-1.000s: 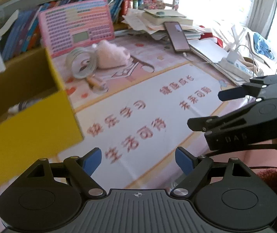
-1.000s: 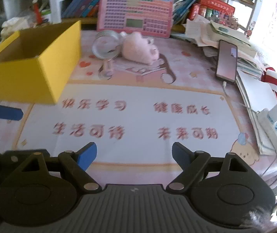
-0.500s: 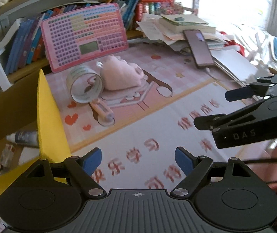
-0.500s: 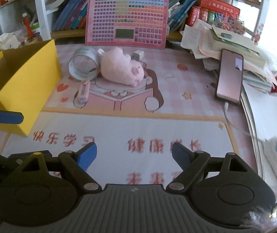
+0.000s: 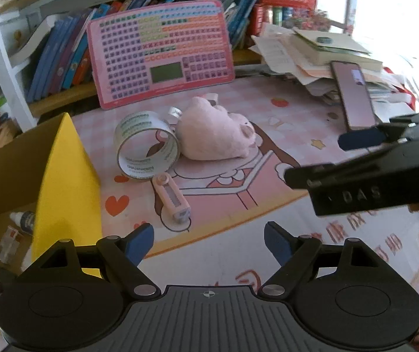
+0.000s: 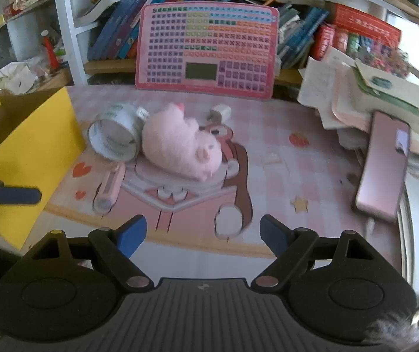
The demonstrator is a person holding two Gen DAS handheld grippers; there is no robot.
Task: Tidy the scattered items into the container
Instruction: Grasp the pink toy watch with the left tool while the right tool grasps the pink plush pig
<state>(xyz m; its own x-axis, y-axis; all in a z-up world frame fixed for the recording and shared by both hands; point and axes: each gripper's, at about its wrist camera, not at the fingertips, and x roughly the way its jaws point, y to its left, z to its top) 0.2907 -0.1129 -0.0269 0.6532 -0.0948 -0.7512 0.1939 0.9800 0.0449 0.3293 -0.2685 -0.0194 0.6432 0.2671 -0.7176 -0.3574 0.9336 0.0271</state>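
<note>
A pink plush pig (image 5: 215,135) (image 6: 180,149) lies on the pink desk mat. A clear tape roll (image 5: 146,149) (image 6: 114,139) leans against its left side. A small pink flat device (image 5: 172,196) (image 6: 111,187) lies in front of the roll. A white plug (image 6: 220,112) sits behind the pig. The yellow box (image 5: 65,187) (image 6: 30,158) stands at the left and holds a small bottle (image 5: 24,218). My left gripper (image 5: 209,243) is open and empty, just short of the pink device. My right gripper (image 6: 202,233) is open and empty, short of the pig.
A pink keyboard toy (image 5: 161,52) leans on the bookshelf behind. A phone (image 5: 354,95) (image 6: 384,164) lies on a paper stack (image 6: 365,96) at the right. The right gripper's body (image 5: 379,173) crosses the right side of the left wrist view.
Both grippers have moved forward across the mat toward the pig, tape and pink device, which now sit much closer. Both stayed open.
</note>
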